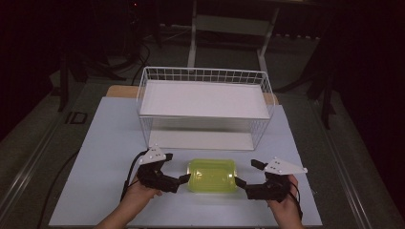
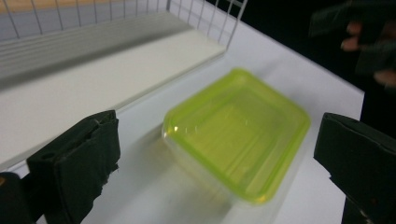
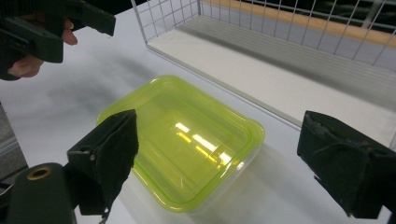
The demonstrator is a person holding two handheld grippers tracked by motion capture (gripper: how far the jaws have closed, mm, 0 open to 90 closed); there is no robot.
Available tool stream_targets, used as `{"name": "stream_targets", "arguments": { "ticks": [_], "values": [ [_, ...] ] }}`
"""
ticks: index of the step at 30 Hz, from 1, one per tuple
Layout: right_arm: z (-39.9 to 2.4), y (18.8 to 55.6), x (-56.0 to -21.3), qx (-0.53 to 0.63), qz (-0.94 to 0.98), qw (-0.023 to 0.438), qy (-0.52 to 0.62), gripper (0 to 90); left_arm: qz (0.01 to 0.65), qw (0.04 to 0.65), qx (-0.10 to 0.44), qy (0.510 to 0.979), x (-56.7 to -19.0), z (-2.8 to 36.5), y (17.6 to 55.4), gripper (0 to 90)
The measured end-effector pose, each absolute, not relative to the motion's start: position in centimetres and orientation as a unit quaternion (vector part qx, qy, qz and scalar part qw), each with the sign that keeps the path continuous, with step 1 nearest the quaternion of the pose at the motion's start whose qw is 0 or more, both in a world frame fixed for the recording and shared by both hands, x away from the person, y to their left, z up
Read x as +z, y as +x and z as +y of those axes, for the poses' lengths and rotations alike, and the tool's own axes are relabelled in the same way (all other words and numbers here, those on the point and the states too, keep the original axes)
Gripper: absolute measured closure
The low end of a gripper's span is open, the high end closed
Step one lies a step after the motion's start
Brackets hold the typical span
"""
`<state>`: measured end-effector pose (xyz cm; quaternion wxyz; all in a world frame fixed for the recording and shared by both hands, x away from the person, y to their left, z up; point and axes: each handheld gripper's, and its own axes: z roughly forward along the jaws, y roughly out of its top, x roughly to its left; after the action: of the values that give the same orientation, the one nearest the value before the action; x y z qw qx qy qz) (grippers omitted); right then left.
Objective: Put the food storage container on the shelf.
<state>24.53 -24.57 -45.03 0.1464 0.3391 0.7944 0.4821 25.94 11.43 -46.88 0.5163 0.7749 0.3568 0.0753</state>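
A yellow-green see-through plastic container (image 1: pixel 212 175) lies on the white table near its front edge, between my two grippers. My left gripper (image 1: pixel 175 168) is at the container's left end, open, with its jaws spread apart from the box. My right gripper (image 1: pixel 247 172) is at the right end, also open. In the left gripper view the container (image 2: pixel 238 133) lies just ahead of the wide-apart jaws of the left gripper (image 2: pixel 218 140). In the right gripper view the container (image 3: pixel 182 140) sits between and ahead of the spread jaws of the right gripper (image 3: pixel 219 128).
A white wire rack (image 1: pixel 205 76) with a white shelf board (image 1: pixel 205 98) stands behind the container, its lower level open toward me. The table top (image 1: pixel 105 143) extends to both sides. Dark floor and cables surround the table.
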Motion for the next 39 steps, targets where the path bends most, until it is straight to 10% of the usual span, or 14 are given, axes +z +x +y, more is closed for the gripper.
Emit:
{"name": "stream_targets", "arguments": {
  "ticks": [12,39],
  "values": [
    [-23.1,27.0,-45.3,0.456,0.8,0.152,0.36,11.1,0.368,0.506,0.049,0.779,-48.2,9.9,28.3,2.3],
    [-22.0,29.1,-49.7,0.385,0.805,0.047,0.449,40.6,0.449,0.427,-0.024,0.785,-51.1,8.6,29.0,58.2]
  ]
}}
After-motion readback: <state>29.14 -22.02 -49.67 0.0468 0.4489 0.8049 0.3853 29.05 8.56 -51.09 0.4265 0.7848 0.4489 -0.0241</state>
